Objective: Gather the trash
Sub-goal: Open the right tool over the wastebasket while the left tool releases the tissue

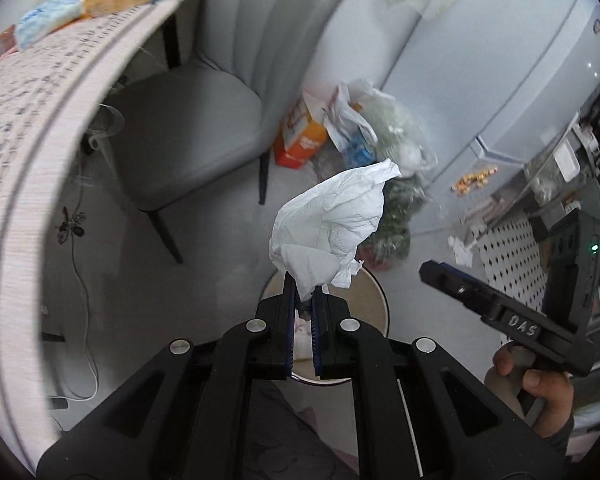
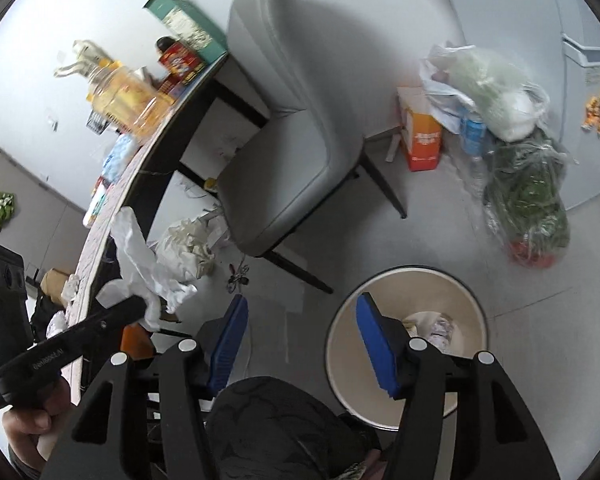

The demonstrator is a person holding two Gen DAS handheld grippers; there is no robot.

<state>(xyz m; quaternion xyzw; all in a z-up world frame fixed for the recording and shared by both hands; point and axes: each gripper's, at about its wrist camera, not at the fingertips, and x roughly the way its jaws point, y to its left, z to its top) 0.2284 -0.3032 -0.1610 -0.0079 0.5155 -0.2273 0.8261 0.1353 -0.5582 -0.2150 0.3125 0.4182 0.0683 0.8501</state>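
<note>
My left gripper is shut on a crumpled white tissue and holds it in the air above the round beige trash bin on the floor. The same tissue shows in the right wrist view, hanging from the left gripper at the table edge. My right gripper is open and empty, its blue pads spread wide just above and left of the trash bin, which holds some crumpled paper.
A grey chair stands by the cluttered table. Plastic bags and an orange box sit on the floor by the fridge. More crumpled paper lies under the table. A knee is below the right gripper.
</note>
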